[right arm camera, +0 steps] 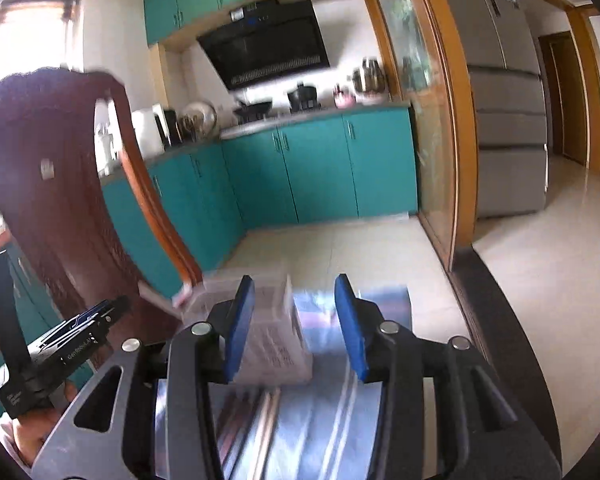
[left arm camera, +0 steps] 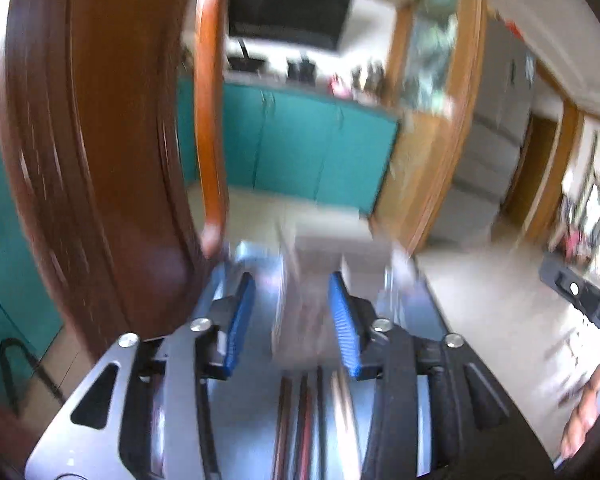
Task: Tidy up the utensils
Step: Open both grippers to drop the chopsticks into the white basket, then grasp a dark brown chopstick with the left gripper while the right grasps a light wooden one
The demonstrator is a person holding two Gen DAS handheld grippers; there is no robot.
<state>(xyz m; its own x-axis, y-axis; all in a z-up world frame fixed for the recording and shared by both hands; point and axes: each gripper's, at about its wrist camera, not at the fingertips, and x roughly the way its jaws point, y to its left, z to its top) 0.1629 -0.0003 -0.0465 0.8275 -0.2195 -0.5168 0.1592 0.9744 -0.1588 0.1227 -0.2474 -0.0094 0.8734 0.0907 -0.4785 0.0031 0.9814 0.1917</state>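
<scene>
Clearly both grippers hang above a shiny table top (right arm camera: 340, 420) with nothing between their blue pads. The left gripper (left arm camera: 292, 316) has its fingers spread wide, and in its view everything is smeared by blur. At the bottom centre of that frame lie some long thin utensils (left arm camera: 304, 420) — dark and reddish sticks, maybe chopsticks, I cannot tell exactly. Just above them, in the gap of the fingers, stands a clear plastic container (left arm camera: 300, 320).

The right gripper (right arm camera: 296, 320) is spread apart too. In its view the clear plastic container (right arm camera: 272, 344) sits at the lower centre, partly behind the left pad, and pale thin utensils (right arm camera: 268, 420) lie on the table just below it. At the left of this frame stands a dark brown wooden chair (right arm camera: 52, 200), and the left gripper (right arm camera: 80, 328) shows at the lower left. Teal cabinets (right arm camera: 320, 168) fill the background.
</scene>
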